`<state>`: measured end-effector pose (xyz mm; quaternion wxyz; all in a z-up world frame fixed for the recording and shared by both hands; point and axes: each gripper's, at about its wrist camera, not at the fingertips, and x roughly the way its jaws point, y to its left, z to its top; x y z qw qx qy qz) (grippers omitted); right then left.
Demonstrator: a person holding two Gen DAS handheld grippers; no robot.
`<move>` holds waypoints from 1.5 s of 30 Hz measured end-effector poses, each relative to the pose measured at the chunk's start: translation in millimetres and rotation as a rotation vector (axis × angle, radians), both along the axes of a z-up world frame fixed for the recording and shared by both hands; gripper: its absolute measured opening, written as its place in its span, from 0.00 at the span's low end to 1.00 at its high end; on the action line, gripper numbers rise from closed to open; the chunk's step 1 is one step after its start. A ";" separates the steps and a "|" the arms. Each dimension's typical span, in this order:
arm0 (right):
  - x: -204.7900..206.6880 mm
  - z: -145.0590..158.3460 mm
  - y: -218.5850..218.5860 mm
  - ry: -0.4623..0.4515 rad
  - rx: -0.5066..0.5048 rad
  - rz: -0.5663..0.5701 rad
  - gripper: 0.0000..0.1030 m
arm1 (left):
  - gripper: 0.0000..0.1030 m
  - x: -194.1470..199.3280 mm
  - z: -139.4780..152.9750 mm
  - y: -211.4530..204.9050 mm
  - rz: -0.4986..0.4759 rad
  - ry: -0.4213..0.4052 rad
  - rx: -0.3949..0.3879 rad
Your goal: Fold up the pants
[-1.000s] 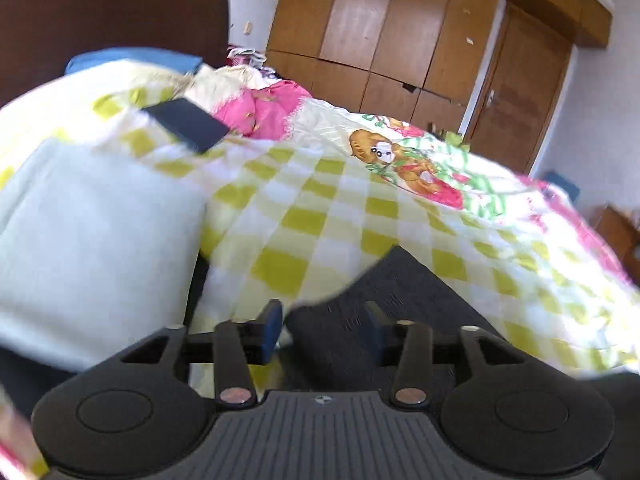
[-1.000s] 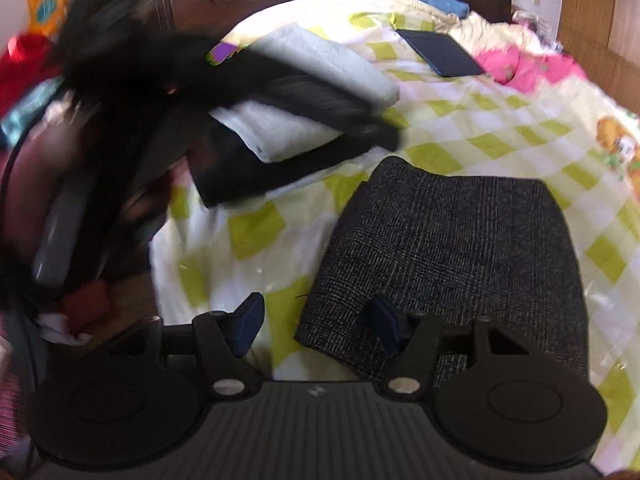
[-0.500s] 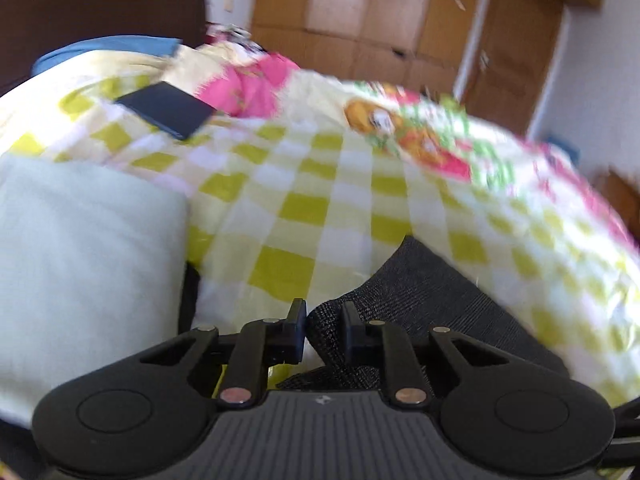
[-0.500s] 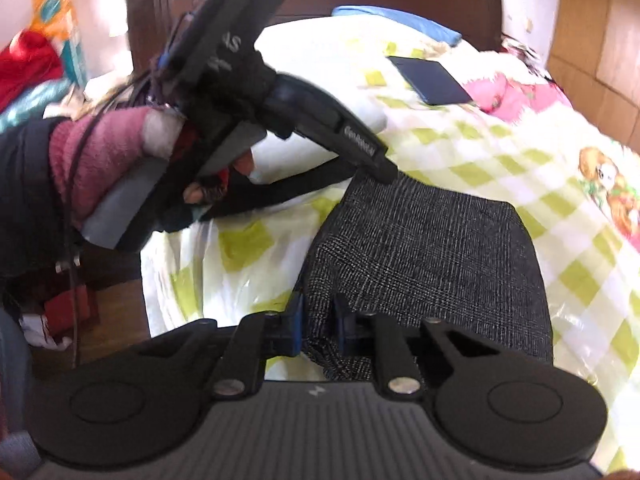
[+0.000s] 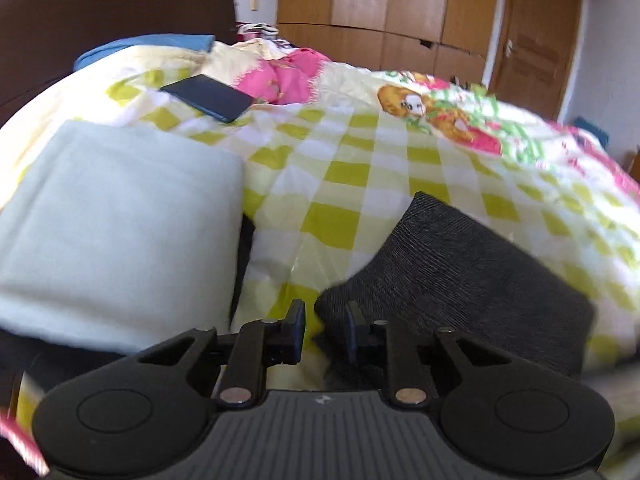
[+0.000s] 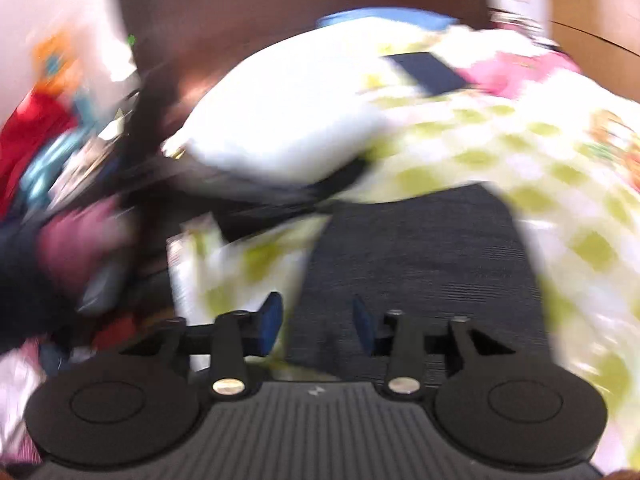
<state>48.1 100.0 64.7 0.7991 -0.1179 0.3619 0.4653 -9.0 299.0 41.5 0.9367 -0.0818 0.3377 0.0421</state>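
We see from two fisheye cameras, one mounted behind each gripper's fingers, both tilted down and close over the bed [image 5: 360, 168]. Our left view faces across toward the wardrobe [image 5: 400, 12]; our right view, motion-blurred, faces the headboard [image 6: 280, 20]. Both share the dark pants [image 5: 460, 264], white pillow [image 5: 112, 216] and tablet [image 5: 208, 96].

Daylight bright, soft, few hard shadows. Left wrist view mostly sharp at centre; mild smear toward 3 and 9 o'clock edges. Right wrist view heavily motion-blurred throughout; white pillow [image 6: 288, 128] blown out, glare at 12 o'clock. Fisheye bends bed [image 5: 360, 168] and wardrobe [image 5: 400, 12]; corners vignetted black.
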 end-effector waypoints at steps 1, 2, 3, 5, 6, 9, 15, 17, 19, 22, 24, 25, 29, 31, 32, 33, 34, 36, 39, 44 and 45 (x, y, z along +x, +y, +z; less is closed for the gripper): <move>14.7 -1.3 -11.1 -0.003 -0.004 -0.063 0.46 | 0.35 -9.4 3.4 -1.5 -0.002 -0.002 -0.018; 32.5 -3.4 -22.0 -0.009 -0.016 -0.138 0.46 | 0.35 -18.1 6.3 -4.9 -0.007 -0.005 -0.037; 50.4 -8.0 -32.9 -0.005 -0.025 -0.207 0.48 | 0.35 -24.6 8.6 -8.9 -0.010 -0.012 -0.055; 84.6 -22.1 -49.9 0.035 -0.013 -0.283 0.48 | 0.37 -29.8 9.3 -16.4 -0.008 -0.020 -0.117; 100.0 -31.0 -55.3 0.079 -0.001 -0.306 0.48 | 0.38 -28.6 6.1 -18.7 -0.008 -0.015 -0.155; 134.9 -56.2 -63.4 0.241 0.063 -0.327 0.48 | 0.38 -16.8 -14.5 -26.0 0.021 0.041 -0.198; 147.6 -73.2 -70.9 0.313 0.109 -0.265 0.58 | 0.57 -7.7 -33.5 -24.1 0.056 0.115 -0.304; 152.2 -78.2 -73.1 0.308 0.107 -0.235 0.58 | 0.59 -8.2 -33.8 -23.8 0.061 0.129 -0.318; 158.1 -87.9 -70.3 0.369 0.129 -0.238 0.61 | 0.67 1.4 -37.1 -27.8 0.055 0.161 -0.290; 158.8 -91.2 -69.8 0.396 0.140 -0.257 0.46 | 0.71 13.8 -46.9 -32.8 0.057 0.171 -0.282; 155.3 -84.5 -78.2 0.390 0.147 -0.251 0.34 | 0.69 16.0 -44.6 -36.7 0.061 0.168 -0.266; 153.7 -81.2 -86.3 0.397 0.156 -0.254 0.29 | 0.67 16.9 -40.2 -41.4 0.051 0.165 -0.235; 142.1 -66.5 -125.9 0.366 0.137 -0.308 0.27 | 0.63 33.7 -28.4 -71.0 -0.036 0.153 -0.181; 141.5 -60.4 -156.0 0.349 0.118 -0.374 0.27 | 0.63 49.6 -28.8 -92.0 -0.103 0.147 -0.191; 142.7 -57.5 -174.8 0.341 0.109 -0.414 0.27 | 0.62 59.4 -29.4 -106.9 -0.148 0.142 -0.196; 143.8 -54.9 -192.3 0.327 0.094 -0.452 0.28 | 0.62 68.5 -29.6 -121.8 -0.191 0.135 -0.203; 144.8 -52.0 -210.2 0.302 0.067 -0.496 0.30 | 0.62 77.7 -30.5 -138.3 -0.237 0.128 -0.206; 146.7 -46.6 -239.6 0.266 -0.004 -0.575 0.34 | 0.62 94.8 -34.5 -174.0 -0.326 0.125 -0.195; 137.2 -27.9 -267.3 0.150 -0.116 -0.690 0.35 | 0.63 100.9 -30.0 -214.4 -0.382 0.100 -0.136; 112.5 11.9 -249.1 0.003 -0.030 -0.620 0.35 | 0.62 66.8 -3.1 -241.8 -0.360 0.007 0.057; 113.2 13.5 -232.6 0.015 -0.002 -0.573 0.35 | 0.62 60.3 0.5 -242.4 -0.352 0.006 0.045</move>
